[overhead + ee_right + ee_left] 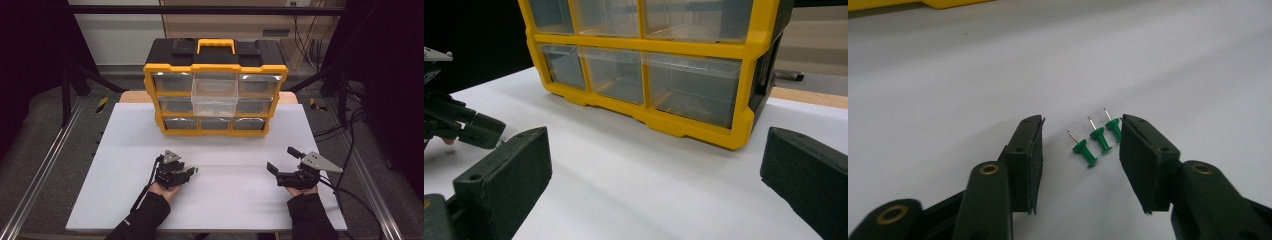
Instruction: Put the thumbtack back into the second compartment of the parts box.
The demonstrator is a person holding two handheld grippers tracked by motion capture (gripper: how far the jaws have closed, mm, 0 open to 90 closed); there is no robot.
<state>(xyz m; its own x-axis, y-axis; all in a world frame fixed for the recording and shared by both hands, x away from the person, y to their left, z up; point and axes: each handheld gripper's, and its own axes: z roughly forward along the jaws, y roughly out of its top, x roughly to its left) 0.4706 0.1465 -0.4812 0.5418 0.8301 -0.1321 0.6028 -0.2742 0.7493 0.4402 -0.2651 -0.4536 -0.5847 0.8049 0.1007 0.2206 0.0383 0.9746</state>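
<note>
While my left gripper [1080,137] sits low over the white table [973,75], three green push pins [1096,142] lie between its partly spread jaws, the rightmost pin just beside the right pad; no pad visibly presses them. My right gripper [654,180] stands spread wide, well apart from the pins.

The three green pushpins [1096,141] have glossy plastic heads and bright metal pins. The table [220,200] is smooth, matt white. The left gripper [1080,145] has matt black, probably rubbery pads. The organizer [215,90] has glossy yellow plastic framing and clear plastic drawers.
</note>
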